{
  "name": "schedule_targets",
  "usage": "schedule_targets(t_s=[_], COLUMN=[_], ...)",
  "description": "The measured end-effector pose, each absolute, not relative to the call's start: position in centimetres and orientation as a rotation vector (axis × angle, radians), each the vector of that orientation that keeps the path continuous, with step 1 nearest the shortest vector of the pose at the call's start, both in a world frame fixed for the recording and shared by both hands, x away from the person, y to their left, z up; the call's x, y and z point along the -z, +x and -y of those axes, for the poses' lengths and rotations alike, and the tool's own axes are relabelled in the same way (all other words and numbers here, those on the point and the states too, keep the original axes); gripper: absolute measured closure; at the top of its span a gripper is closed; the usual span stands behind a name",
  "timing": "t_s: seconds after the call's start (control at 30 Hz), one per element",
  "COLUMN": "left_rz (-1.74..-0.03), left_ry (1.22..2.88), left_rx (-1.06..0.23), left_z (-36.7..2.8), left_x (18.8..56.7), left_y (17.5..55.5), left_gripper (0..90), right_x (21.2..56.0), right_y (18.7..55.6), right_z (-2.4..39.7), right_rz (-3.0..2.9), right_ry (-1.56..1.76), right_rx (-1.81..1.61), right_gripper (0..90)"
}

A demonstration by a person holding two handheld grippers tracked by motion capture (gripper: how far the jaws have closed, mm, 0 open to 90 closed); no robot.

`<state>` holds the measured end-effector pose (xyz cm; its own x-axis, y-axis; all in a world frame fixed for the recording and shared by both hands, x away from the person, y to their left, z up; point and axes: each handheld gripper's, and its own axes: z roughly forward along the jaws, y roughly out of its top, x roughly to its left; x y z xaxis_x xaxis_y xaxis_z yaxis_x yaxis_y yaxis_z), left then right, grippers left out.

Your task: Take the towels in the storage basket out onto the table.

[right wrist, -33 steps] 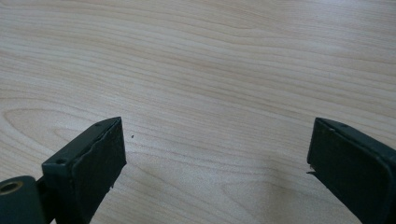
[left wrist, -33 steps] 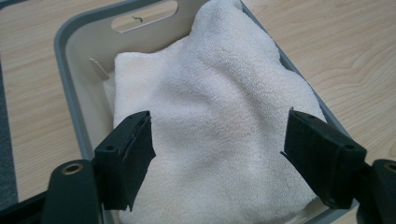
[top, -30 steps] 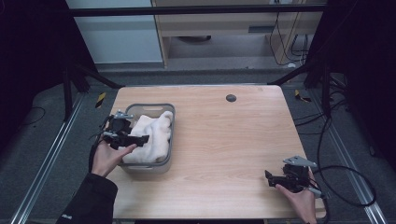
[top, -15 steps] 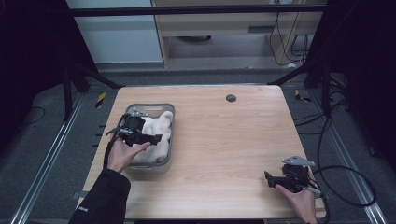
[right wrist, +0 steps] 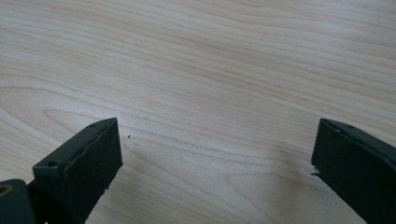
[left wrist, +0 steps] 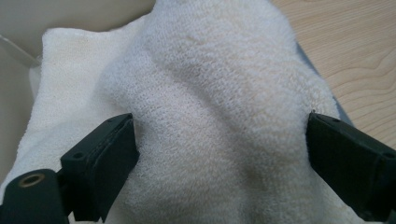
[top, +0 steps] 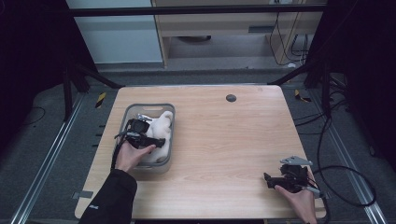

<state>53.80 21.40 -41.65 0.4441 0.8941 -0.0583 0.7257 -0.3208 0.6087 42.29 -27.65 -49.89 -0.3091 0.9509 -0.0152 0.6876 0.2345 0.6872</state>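
Note:
A cream-white towel lies bunched in a grey plastic bin on the left of the wooden table. My left gripper is low over the bin, on the towel. In the left gripper view a thick fold of towel bulges between the jaws of the left gripper, which have just been opening and stand wide, open around the fold. My right gripper rests at the table's near right corner, open over bare wood, with nothing in the right gripper.
A small black round hole sits near the table's far edge. Cables trail off the right side. Dark frame posts stand at both far corners.
The left hand has moved right and down from the bin's left rim onto the towel. The right hand has stayed put.

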Motion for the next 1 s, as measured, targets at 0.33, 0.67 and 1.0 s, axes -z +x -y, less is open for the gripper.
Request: schedule_targets(t_s=[0.33,0.67,1.0], left_rz=[-1.369,-1.391,-1.4], left_ry=[2.168,2.228,2.217], left_rx=[-0.365,-0.327,-0.36], left_z=[-21.4,-21.3,-21.5], left_x=[43.2,43.5,43.1], left_y=[54.1,54.3,54.0], left_gripper=[15.8,38.6,63.4], right_x=[50.0,50.1,50.1], right_y=[42.3,42.4,42.4], right_z=[27.6,27.5,27.5], right_rz=[-2.097,-2.112,-2.119], right_ry=[1.495,1.497,1.492], right_rx=[-0.799,-0.793,-0.788], right_gripper=[1.6,1.6,1.6])
